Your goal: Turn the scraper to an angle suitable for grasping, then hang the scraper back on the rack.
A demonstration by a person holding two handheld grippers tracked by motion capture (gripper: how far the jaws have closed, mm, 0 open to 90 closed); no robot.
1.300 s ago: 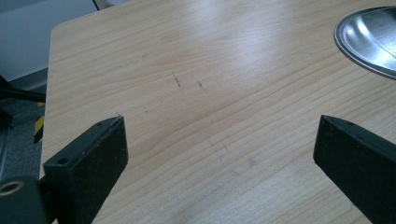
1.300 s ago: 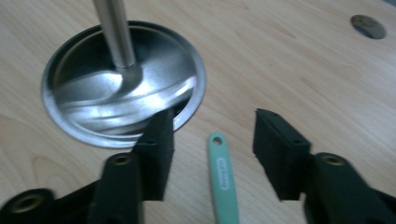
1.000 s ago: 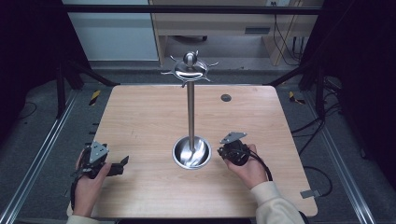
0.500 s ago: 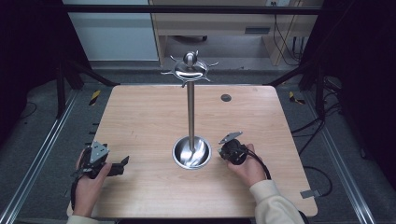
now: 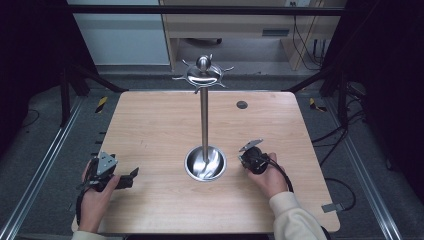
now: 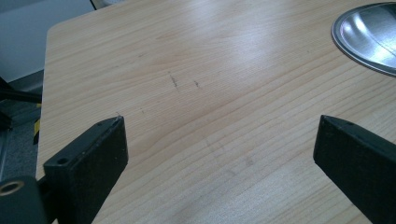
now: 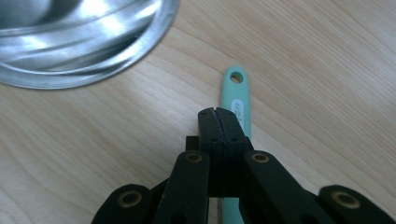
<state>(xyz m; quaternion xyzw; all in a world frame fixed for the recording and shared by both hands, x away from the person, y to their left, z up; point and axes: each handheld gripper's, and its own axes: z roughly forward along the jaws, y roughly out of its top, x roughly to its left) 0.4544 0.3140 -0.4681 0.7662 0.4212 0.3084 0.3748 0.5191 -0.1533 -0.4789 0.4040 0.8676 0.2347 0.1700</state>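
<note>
With the right tongs (image 7: pixel 218 112) pinched shut over the mint handle (image 7: pixel 239 100) and the left tongs (image 6: pixel 219 154) wide and empty, I keep the grip square.

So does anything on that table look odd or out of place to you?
Nothing is spilled or broken. One small oddity: a mint-green handle lies flat on the table under the shut right gripper, beside the metal stand, whose hooks are bare. The left gripper is open over bare wood.

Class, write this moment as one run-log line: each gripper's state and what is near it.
left gripper: open, above table | right gripper: shut, tips over teal handle | teal handle: flat on table, beside metal stand base
</note>
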